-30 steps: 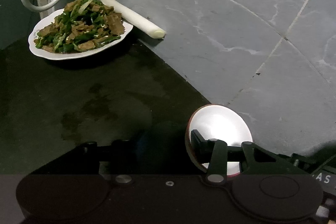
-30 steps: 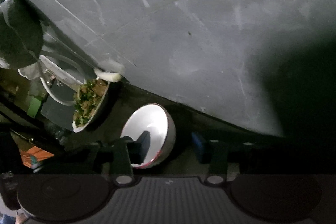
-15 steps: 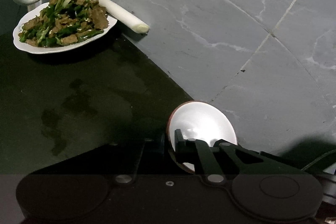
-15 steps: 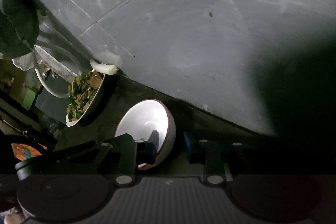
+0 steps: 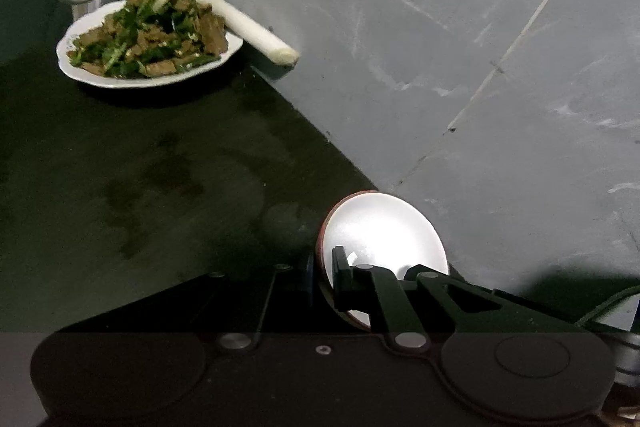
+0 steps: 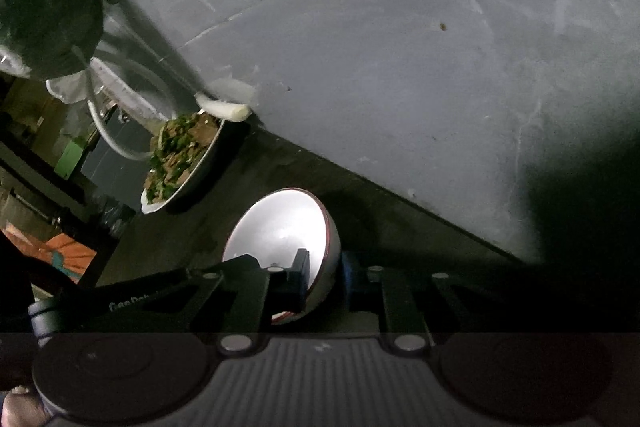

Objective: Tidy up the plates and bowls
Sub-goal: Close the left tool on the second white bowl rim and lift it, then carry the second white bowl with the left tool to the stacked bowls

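You have both grippers clamped on the same bowl (image 5: 384, 231), each on an opposite side of its rim. The left gripper (image 5: 324, 281) has one finger inside the white interior and the other against the dark outer wall, jaws drawn narrow on the rim. The right gripper (image 6: 326, 277) does the same from the other side: dark finger inside, blue pad outside, the rim pinched between. A two-sided hold like this keeps a smooth, round bowl from swinging or slipping out of one thin pinch, which I judge to be the reason for it.

The bowl sits at the near edge of the dark counter (image 5: 120, 187), close to the grey tiled wall (image 5: 480, 67). It looks empty. The plate (image 5: 148, 75) of stir-fried meat and greens stands well apart, further along the counter, with a white leek stalk (image 5: 240, 21) lying just behind it against the wall. The full plate is likely parked clear so the bowl can be moved freely.

Points you cannot confirm here:
- Whether the bowl's base touches the counter or is lifted; both gripper bodies hide it.
- The near rim, cut off in both views.
- Any destination or other dishes; none show.
- The far end of the counter beyond the plate in the right wrist view, dim and blurred.
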`<move>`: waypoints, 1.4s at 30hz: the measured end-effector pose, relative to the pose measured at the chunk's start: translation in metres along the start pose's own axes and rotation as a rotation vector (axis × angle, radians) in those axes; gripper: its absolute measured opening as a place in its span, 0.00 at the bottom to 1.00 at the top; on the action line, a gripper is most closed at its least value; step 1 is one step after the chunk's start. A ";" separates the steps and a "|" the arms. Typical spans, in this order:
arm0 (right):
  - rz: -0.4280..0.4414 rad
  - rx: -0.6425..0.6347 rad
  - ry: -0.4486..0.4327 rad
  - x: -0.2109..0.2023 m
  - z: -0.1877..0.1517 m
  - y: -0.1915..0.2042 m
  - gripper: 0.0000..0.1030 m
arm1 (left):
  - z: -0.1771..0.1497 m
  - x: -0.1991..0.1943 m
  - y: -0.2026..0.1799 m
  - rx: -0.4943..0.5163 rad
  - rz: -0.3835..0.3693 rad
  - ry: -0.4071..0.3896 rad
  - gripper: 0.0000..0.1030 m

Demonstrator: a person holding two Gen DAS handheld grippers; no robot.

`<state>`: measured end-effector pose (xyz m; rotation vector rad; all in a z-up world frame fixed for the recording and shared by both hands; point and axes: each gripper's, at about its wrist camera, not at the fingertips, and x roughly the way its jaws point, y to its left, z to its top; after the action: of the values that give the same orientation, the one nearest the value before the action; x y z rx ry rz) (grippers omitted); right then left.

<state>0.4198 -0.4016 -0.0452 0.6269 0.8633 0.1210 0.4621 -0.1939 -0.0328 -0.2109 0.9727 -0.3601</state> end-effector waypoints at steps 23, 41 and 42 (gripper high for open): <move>0.093 -0.155 -0.029 -0.094 -0.030 0.029 0.18 | -0.045 -0.110 -0.024 -0.030 -0.035 -0.115 0.08; 0.135 -0.264 0.047 -0.140 -0.061 0.039 0.18 | -0.098 -0.162 -0.027 -0.103 -0.010 -0.126 0.09; 0.137 -0.269 0.053 -0.141 -0.062 0.040 0.18 | -0.100 -0.163 -0.027 -0.107 -0.009 -0.124 0.09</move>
<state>0.2872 -0.3886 0.0417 0.4315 0.8372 0.3723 0.2897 -0.1564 0.0462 -0.3316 0.8700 -0.3001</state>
